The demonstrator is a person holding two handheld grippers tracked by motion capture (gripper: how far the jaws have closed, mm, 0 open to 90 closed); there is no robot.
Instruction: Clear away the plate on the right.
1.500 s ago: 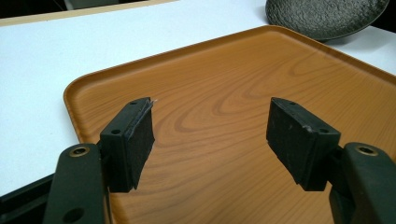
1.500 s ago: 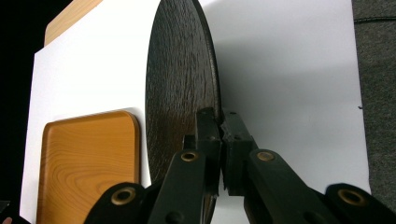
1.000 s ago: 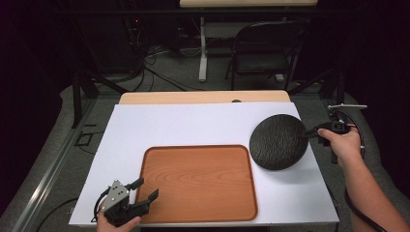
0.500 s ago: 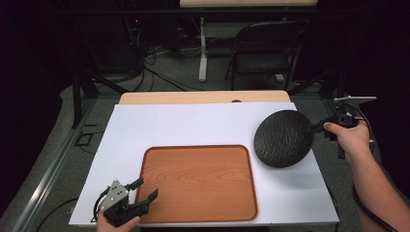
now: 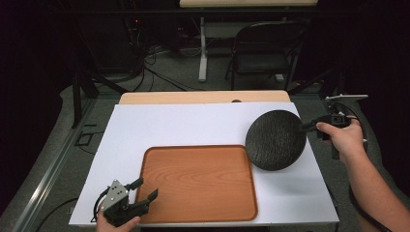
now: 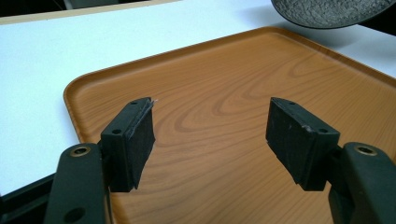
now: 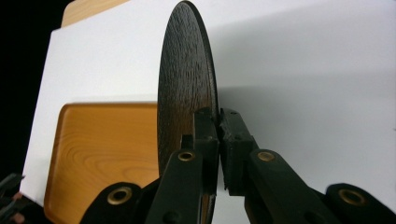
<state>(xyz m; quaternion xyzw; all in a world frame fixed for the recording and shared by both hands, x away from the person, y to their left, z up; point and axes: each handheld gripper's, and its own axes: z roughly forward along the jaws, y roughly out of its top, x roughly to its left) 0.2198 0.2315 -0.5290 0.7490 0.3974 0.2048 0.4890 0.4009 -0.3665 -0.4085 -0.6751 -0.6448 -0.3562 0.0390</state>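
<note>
The right gripper [image 7: 218, 135] clamps the dark plate's [image 5: 275, 139] rim, lifted beside the tray [image 5: 198, 181]; the left gripper [image 6: 212, 135] gapes empty.

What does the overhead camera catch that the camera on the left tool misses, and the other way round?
The high view alone takes in the person's hands, the right tool shut on the edge of the dark plate, the whole white table and a chair beyond. The left gripper view alone gives a close look at the left tool with its pads wide apart. Both show the wooden tray and the plate.
</note>
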